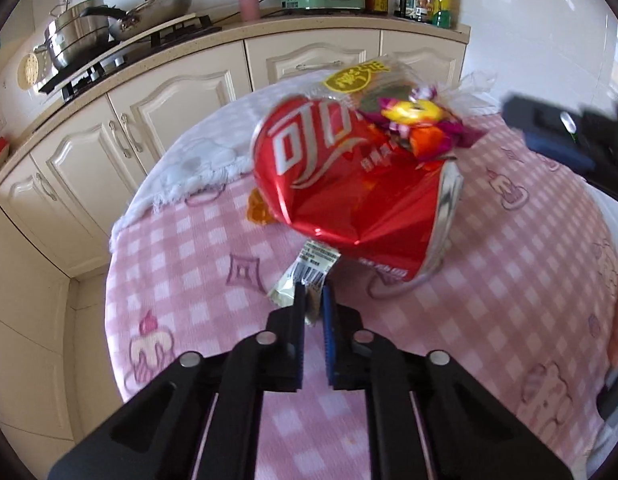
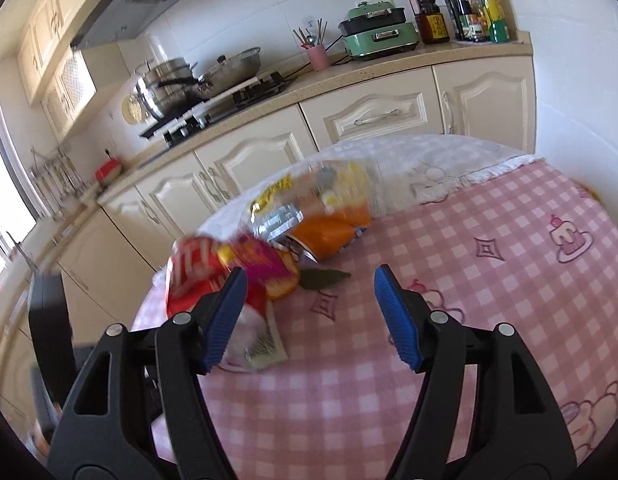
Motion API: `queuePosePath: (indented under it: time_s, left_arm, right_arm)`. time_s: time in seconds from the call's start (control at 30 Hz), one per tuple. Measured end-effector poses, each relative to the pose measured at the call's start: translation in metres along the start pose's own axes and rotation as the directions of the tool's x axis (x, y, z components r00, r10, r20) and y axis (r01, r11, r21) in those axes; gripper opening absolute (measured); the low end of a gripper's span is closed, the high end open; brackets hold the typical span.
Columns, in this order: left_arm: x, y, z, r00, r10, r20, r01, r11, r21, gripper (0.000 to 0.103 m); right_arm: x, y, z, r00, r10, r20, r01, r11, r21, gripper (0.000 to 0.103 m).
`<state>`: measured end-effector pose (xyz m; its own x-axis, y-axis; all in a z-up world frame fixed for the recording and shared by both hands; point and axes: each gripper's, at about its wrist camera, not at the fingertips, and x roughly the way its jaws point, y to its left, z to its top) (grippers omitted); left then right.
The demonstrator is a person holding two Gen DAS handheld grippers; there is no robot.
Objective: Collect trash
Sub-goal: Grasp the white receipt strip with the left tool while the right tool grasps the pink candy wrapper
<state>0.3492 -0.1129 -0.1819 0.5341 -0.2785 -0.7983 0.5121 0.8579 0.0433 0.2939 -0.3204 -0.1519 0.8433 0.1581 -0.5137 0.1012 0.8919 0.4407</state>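
My left gripper [image 1: 312,300] is shut on the corner of a cream wrapper with a barcode [image 1: 305,276], which lies under a big red snack bag [image 1: 349,184]. A purple-and-yellow candy wrapper [image 1: 421,120] rests on top of the red bag, with a clear bag with a yellow label [image 1: 361,78] behind. My right gripper [image 2: 309,284] is open and empty above the pink checked tablecloth [image 2: 469,280]. Its left finger is beside the red bag [image 2: 189,276] and purple wrapper [image 2: 261,264]. An orange bag [image 2: 333,228] and a dark green leaf-like scrap [image 2: 321,278] lie just beyond.
The round table stands next to cream kitchen cabinets [image 1: 121,136] with a stove and pots [image 1: 81,36]. A white towel [image 1: 205,160] covers the table's far side. The other gripper [image 1: 565,132] shows at the right of the left wrist view.
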Motion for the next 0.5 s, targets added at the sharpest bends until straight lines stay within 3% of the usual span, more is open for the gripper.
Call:
queuePosePath:
  time_s: [0.1, 0.23, 0.43, 0.5]
  left_arm:
    - [-0.016, 0.007, -0.012, 0.999, -0.052, 0.006, 0.052, 0.998, -0.043, 0.005]
    - [-0.035, 0.023, -0.027, 0.994, -0.106, 0.009, 0.106, 0.987, -0.122, 0.004]
    - [-0.053, 0.03, -0.033, 0.98, -0.188, 0.057, 0.196, 0.962, -0.189, 0.001]
    - [-0.055, 0.023, -0.032, 0.977, -0.203, 0.06, 0.211, 0.961, -0.177, 0.001]
  right_arm:
    - [0.005, -0.002, 0.009, 0.999, 0.026, 0.027, -0.027, 0.998, 0.062, 0.068]
    - [0.018, -0.003, 0.013, 0.999, 0.037, -0.008, -0.036, 0.993, 0.114, 0.068]
    - [0.018, 0.006, -0.002, 0.999, 0.013, -0.033, -0.011, 0.998, 0.066, 0.068]
    - [0.022, 0.008, -0.007, 0.997, -0.053, -0.054, 0.054, 0.998, 0.015, 0.068]
